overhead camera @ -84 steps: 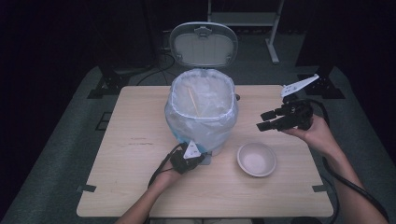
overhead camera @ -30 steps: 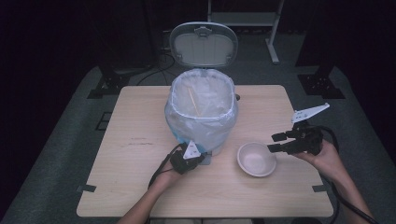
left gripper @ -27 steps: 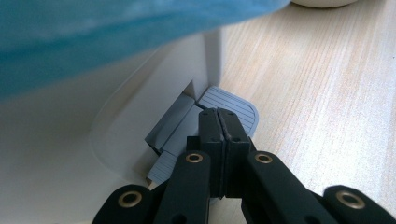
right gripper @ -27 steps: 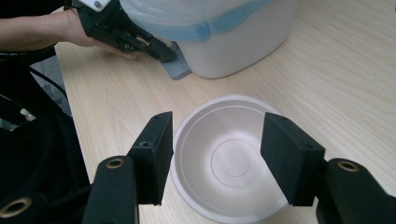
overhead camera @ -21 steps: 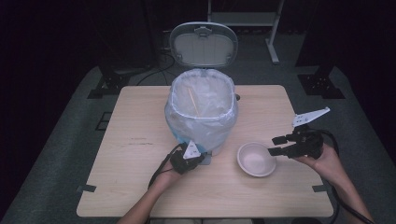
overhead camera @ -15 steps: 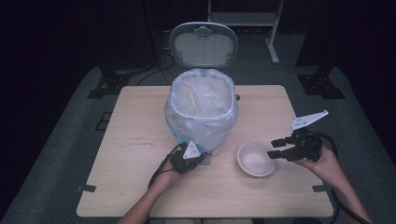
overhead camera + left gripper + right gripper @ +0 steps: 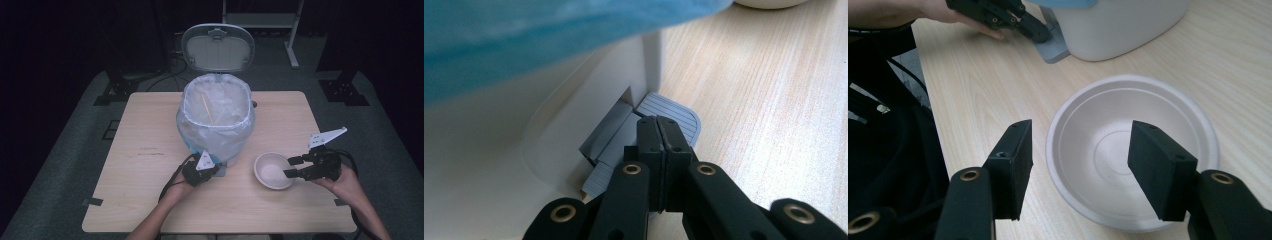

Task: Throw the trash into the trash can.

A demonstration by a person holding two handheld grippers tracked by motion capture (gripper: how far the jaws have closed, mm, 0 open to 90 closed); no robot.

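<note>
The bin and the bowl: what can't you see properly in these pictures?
- Bin bottom, high view: its bag's folds hide what lies deep inside; a thin stick shows.
- Bin in the left gripper view: too near and blurred, cut off by the top edge.
- Pedal, left gripper view: the shut left gripper covers part of it.
- Bowl, right gripper view: the open right gripper hides part of its near rim.

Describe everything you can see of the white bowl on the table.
The bowl is round, plain white and shallow, with a thin rolled rim and a flat ringed base; it looks like paper or foam. It is empty and sits upright on the wooden table, near the front right, beside the bin but apart from it. The right gripper hovers open at its rim, one of its fingers over the bowl, not touching.
</note>
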